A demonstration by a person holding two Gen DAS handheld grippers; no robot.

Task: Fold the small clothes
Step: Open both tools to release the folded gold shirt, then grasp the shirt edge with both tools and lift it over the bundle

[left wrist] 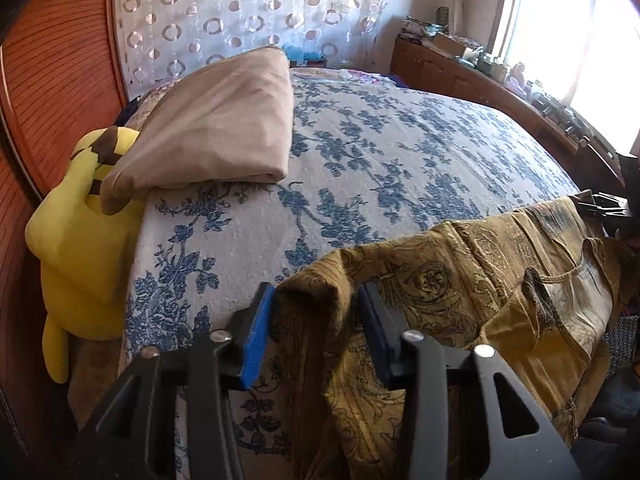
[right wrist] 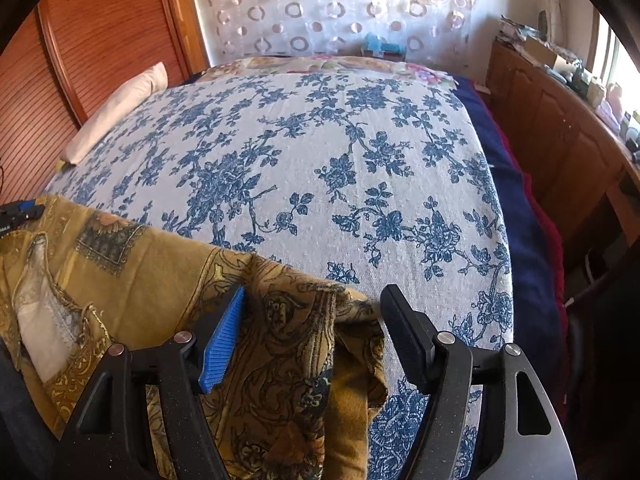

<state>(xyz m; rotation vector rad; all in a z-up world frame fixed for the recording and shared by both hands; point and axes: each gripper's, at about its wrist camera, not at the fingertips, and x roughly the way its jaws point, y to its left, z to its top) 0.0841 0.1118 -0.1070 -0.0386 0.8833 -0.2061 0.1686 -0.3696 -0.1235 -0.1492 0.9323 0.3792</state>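
Both grippers straddle a mustard paisley top (left wrist: 460,292) at the floral bedspread's (left wrist: 380,152) near edge: left gripper (left wrist: 316,332) and right gripper (right wrist: 316,332), jaws apart around bunched corners, apparently poised to spread it.

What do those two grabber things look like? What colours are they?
The left gripper and right gripper look alike: matte black frames with triangular cut-outs and round silver screws. Each has one bright blue ribbed pad and one dark pad on the other finger. No cables, sleeves or hands are visible.
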